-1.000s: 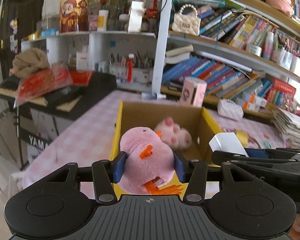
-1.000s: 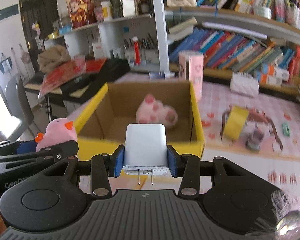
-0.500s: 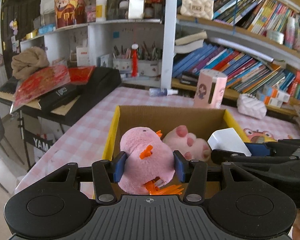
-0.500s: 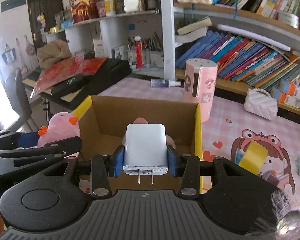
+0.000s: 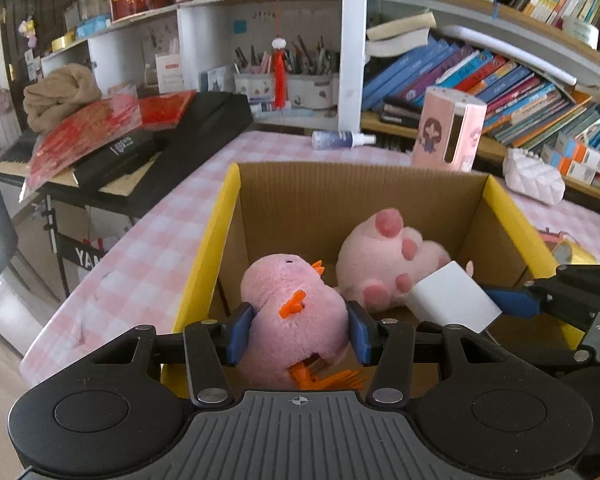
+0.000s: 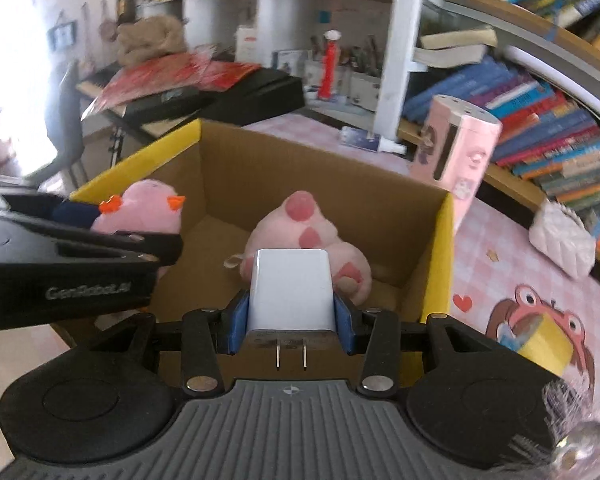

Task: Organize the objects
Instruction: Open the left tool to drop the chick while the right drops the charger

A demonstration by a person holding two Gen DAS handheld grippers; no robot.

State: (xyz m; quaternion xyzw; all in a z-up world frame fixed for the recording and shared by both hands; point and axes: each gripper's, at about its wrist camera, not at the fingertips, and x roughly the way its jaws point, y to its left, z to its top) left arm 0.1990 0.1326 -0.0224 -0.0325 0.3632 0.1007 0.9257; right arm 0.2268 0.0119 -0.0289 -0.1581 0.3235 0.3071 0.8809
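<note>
An open cardboard box (image 5: 228, 216) with yellow flaps stands on the pink checked table; it also shows in the right wrist view (image 6: 440, 240). A pink paw plush (image 5: 384, 256) lies inside it, also seen in the right wrist view (image 6: 300, 220). My left gripper (image 5: 298, 334) is shut on a pink duck plush (image 5: 292, 312) and holds it over the box's near left part. My right gripper (image 6: 290, 324) is shut on a white plug charger (image 6: 290, 288), prongs toward the camera, over the box's near right part. The charger also shows in the left wrist view (image 5: 452, 300).
A pink cylinder holder (image 5: 452, 132), a small spray bottle (image 5: 340, 138) and a white quilted purse (image 5: 534, 178) stand behind the box. A yellow tape roll (image 6: 540, 344) lies on the table to the right. Bookshelves rise behind; a black keyboard (image 5: 148, 152) sits left.
Both grippers have moved forward over the box with their objects; the box and the paw plush now look closer and lower in both views.
</note>
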